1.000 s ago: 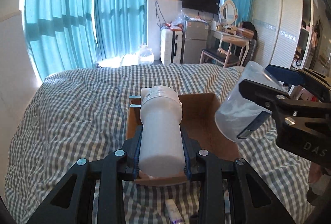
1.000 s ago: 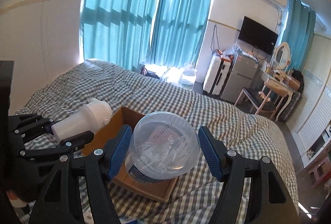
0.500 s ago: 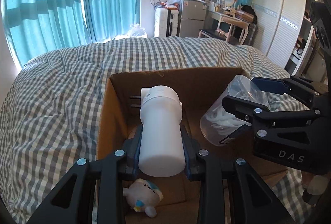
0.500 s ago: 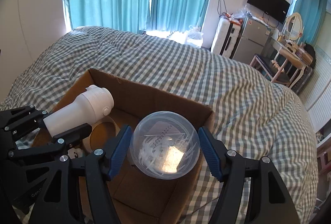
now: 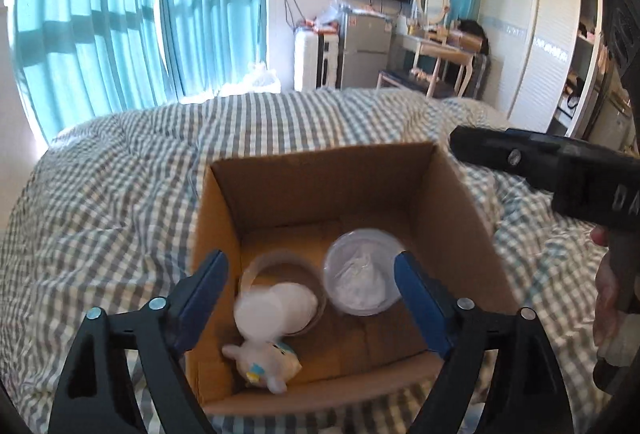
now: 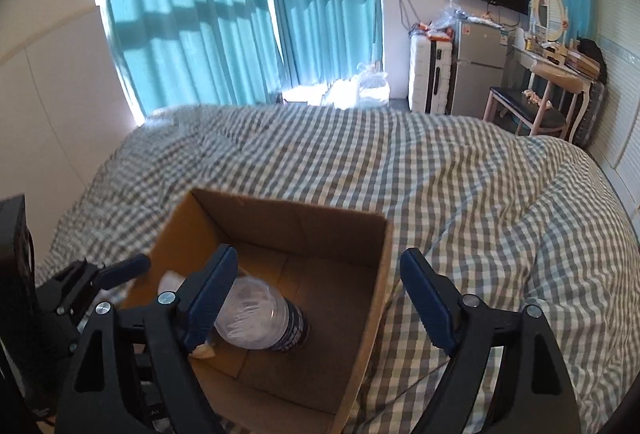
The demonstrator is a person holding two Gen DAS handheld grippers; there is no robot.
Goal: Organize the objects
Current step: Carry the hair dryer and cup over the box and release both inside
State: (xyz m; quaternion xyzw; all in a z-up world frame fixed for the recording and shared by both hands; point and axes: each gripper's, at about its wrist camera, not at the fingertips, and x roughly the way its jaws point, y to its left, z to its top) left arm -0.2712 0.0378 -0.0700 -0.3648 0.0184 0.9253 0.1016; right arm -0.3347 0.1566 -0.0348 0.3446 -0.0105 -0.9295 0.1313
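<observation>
Both tongs are spread wide and hold nothing: the left tongs (image 5: 310,290) hang above the near end of the cardboard box (image 5: 320,169), and the right tongs (image 6: 316,294) sit over its right wall. The box rests on the checked bed cover (image 6: 460,185), top open. Inside lie a clear plastic jar (image 5: 362,276) of white contents with a dark label band, a white bottle (image 5: 276,310) that is blurred, a tape ring (image 5: 280,266) partly under the bottle, and a small plush toy (image 5: 266,362) in the near corner. The jar and bottle look light, rigid and smooth; judged slippery, best taken across the round body, not the cap. The toy is soft and will yield anywhere. The tape ring is stiff and best pinched through its wall. The box looks light with thin walls likely to flex on the soft bed; lift from opposite walls.
</observation>
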